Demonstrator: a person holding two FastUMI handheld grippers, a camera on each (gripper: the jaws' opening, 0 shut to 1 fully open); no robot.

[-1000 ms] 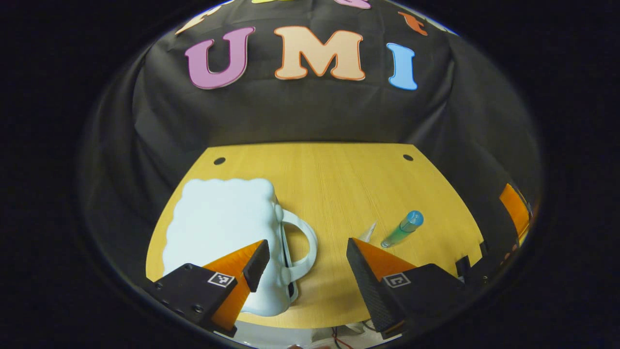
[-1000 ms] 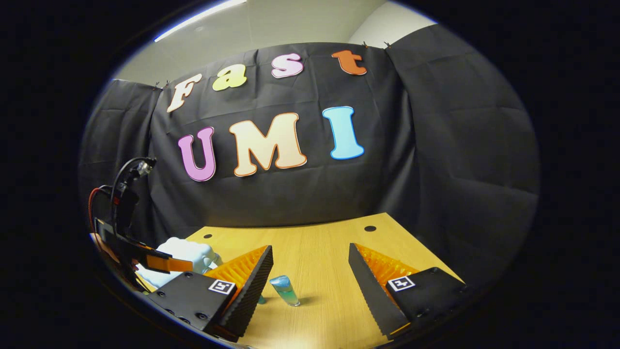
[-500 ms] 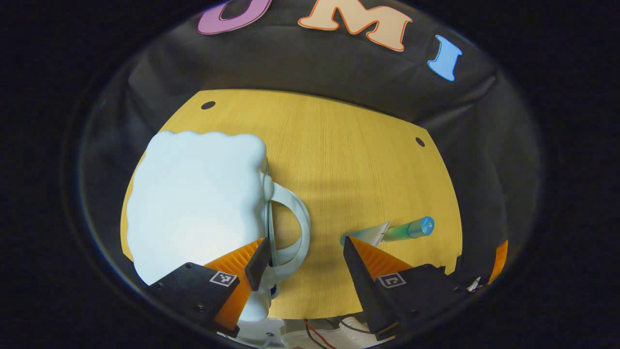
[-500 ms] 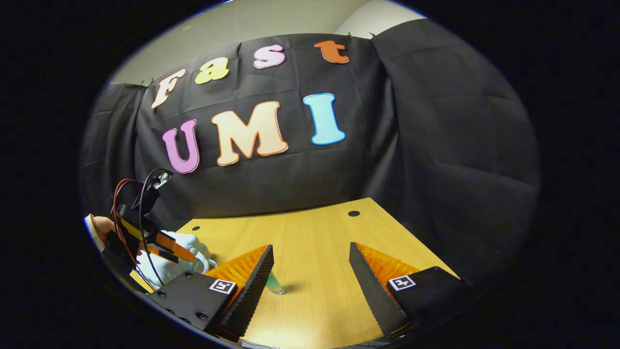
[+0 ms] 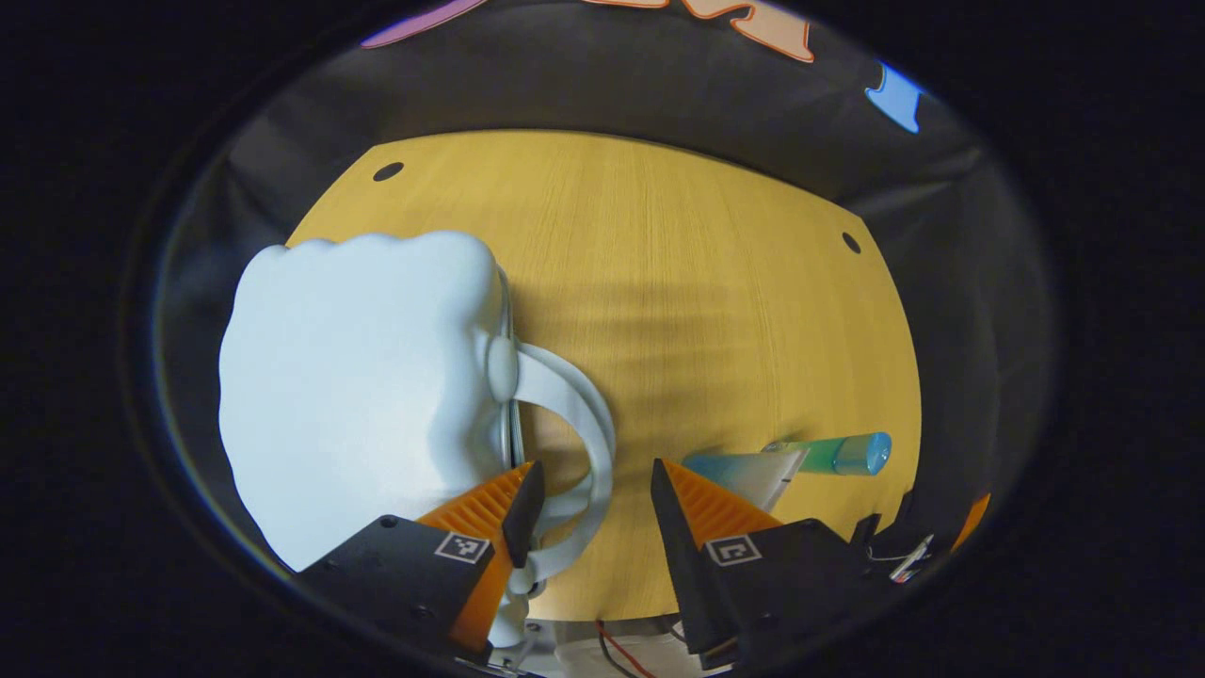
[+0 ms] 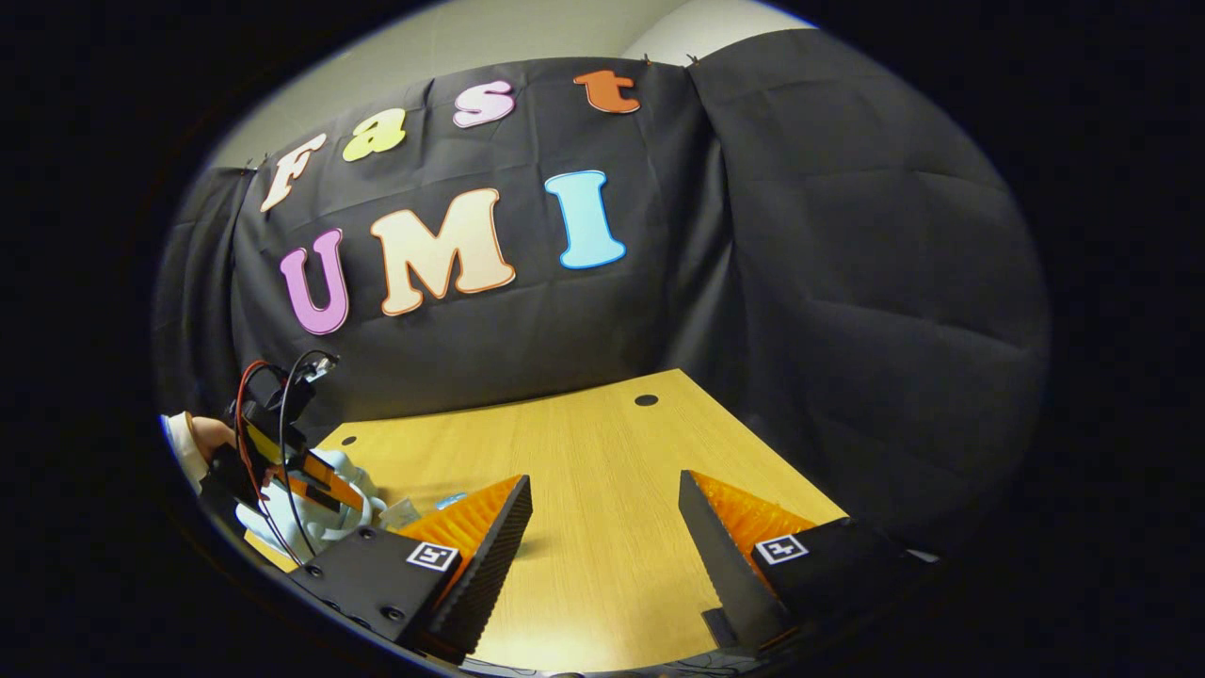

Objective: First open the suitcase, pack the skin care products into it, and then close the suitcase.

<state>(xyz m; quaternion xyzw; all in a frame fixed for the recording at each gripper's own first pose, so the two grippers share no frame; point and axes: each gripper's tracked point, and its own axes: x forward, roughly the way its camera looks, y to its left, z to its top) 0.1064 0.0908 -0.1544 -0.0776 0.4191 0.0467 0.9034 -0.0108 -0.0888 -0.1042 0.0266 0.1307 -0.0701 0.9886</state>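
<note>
Left claw has dropped in over the pale blue suitcase's handle, fingers narrowed but gripping nothing yet. Suitcase is closed, tube lies on the table. Right claw hangs open, empty. Opening comes next, I reckon.

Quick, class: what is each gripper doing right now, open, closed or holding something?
Left gripper: open, holding nothing, fingers astride the pale blue suitcase's handle.
Right gripper: open, empty, above the wooden table.
</note>
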